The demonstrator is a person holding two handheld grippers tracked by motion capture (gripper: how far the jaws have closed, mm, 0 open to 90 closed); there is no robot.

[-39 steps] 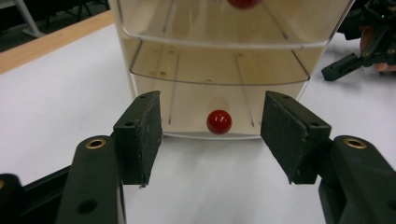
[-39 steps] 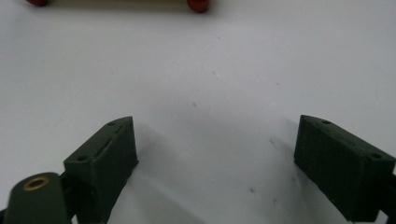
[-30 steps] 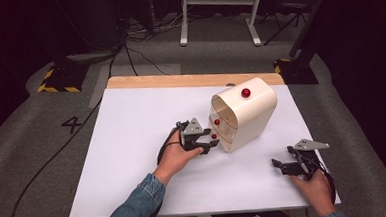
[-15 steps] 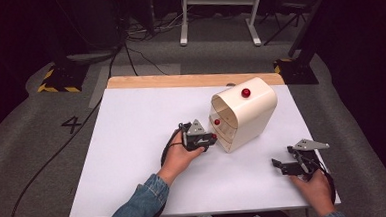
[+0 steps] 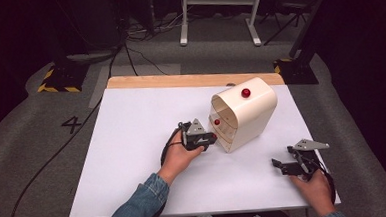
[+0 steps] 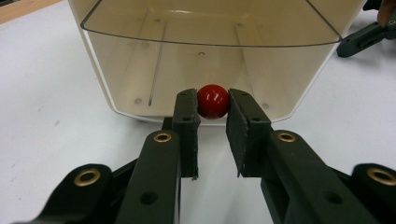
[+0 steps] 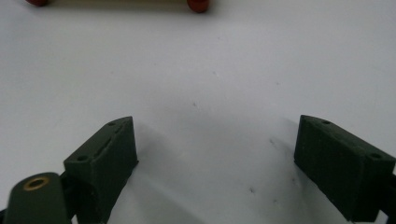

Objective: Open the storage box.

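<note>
Cream box with glossy red knob, apparently pinched by left gripper; right gripper jaws spread wide.

Cream bread box: top and both sides cut off by the edges of the left gripper view. Red knob: flanks covered by the left claw pads; contact with the pads not resolvable. Right claw: cropped at the upper right corner of the left gripper view, with a fingertip. Two red feet: clipped by the top edge of the right gripper view; body above them out of frame. Right claw: bases cut off at the bottom edge. Denim sleeve: truncated at the bottom of the high view. Small dark mark on the wooden desk edge behind the box: too small to identify.
</note>
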